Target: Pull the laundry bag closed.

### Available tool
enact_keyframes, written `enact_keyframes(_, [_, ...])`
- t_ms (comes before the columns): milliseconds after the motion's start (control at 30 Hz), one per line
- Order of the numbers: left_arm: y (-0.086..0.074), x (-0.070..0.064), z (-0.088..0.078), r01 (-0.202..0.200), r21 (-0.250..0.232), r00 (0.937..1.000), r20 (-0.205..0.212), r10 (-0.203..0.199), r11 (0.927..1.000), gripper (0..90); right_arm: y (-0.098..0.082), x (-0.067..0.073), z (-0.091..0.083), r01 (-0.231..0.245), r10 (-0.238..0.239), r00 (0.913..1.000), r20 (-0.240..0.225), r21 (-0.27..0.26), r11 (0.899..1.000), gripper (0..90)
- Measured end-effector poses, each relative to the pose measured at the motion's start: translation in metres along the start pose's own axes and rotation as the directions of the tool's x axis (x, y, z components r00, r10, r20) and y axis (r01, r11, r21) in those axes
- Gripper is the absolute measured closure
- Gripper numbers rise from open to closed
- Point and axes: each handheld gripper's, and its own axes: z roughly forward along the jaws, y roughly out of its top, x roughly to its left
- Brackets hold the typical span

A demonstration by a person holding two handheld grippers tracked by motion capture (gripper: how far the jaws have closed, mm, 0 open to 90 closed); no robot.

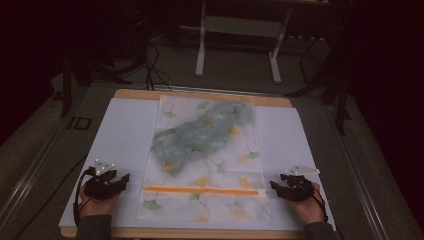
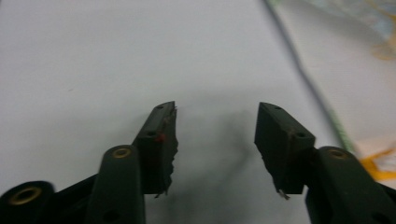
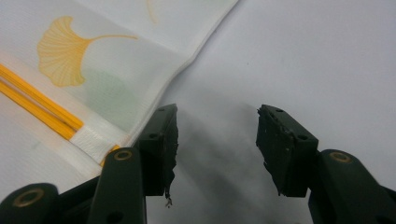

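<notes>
Progress: looks like the very start, nothing handled yet. White mesh laundry bag w/ ginkgo-leaf print lies flat in the middle of the white sheet, long axis running away from the person, orange zipper across the near end, apparently zipped. A greyish-green garment shows through the mesh in the far half, so the bag is already loaded.

Left gripper sits on the sheet just left of the bag's near corner, jaws spread wide, nothing between them, bare white under them; bag edge off to its right. Right gripper rests just right of the bag near the zipper end, jaws equally wide, empty, not touching fabric. Both hands flank the bag, apart from it.

Left to do, my guess: whole job, prob. grab the zipper end or corners and work the bag.

Surface: white sheet over a wood-edged table. Room dim, dark floor, cables, a white desk frame behind.
</notes>
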Motion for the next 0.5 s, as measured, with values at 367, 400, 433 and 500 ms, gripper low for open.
enact_keyframes(367, [-0.0007,0.0,-0.0042,-0.019,-0.021,0.9973,0.071,0.021,0.9996,56.8,0.003,0.0024,-0.0046,0.002,-0.003,1.0,-0.008,-0.022,1.0,49.9])
enact_keyframes(400, [-0.0005,-0.0003,-0.0044,-0.026,-0.022,0.9971,0.071,0.028,0.9994,56.7,0.0035,0.0034,-0.005,0.003,-0.003,1.0,-0.008,-0.023,1.0,50.2])
enact_keyframes(433, [-0.0004,-0.0007,-0.0046,-0.029,-0.024,0.9971,0.069,0.031,0.9993,56.2,0.004,0.0042,-0.0053,0.008,-0.008,0.9999,-0.011,-0.024,1.0,50.4])
enact_keyframes(500, [0.0008,-0.0012,-0.0052,-0.027,-0.021,0.9963,0.081,0.029,0.9994,54.5,0.0049,0.0056,-0.0055,0.011,-0.012,0.9998,-0.017,-0.028,1.0,50.5])
